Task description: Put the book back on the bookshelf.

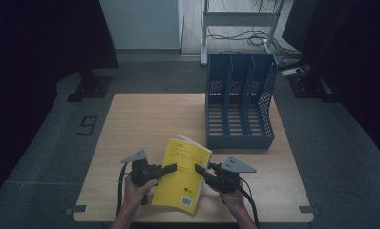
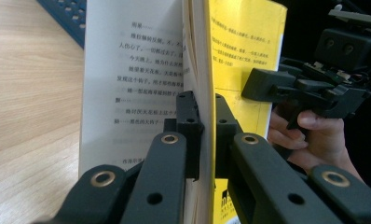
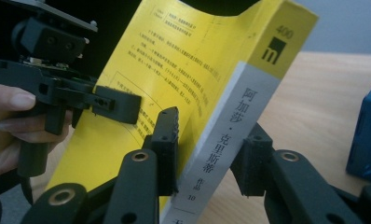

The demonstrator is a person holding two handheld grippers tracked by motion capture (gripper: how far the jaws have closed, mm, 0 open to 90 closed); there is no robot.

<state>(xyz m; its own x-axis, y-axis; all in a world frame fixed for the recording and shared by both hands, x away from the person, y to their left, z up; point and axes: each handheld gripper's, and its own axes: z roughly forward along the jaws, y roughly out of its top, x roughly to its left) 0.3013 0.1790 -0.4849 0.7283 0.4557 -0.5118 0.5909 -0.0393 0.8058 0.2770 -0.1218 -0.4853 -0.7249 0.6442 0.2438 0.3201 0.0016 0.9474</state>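
- Nearest, the person's two hands come in from the bottom edge of the high view, each holding a black two-finger gripper topped by a grey three-cornered plate.
- The left gripper [image 1: 171,168] has its fingers [image 2: 189,122] pressed tight on the fore-edge of the yellow paperback book [image 1: 182,172]: one finger lies on a white printed inner page, the other on the yellow back cover, so the cover and a thin sheaf of pages are pinched between them.
- The right gripper [image 1: 198,168] reaches in from the opposite side, at the book's spine. In the right gripper view its fingers [image 3: 166,135] straddle the white-and-yellow spine; the left one lies against the yellow cover, the other stands just beside the spine, and whether it touches cannot be told.
- The book stands tilted between the two grippers above the near middle of the light wooden worktop [image 1: 140,124], spine towards the right gripper.
- Farther back, on the right rear part of the worktop, stands a blue plastic file rack [image 1: 239,102] with three upright compartments, well apart from the book.
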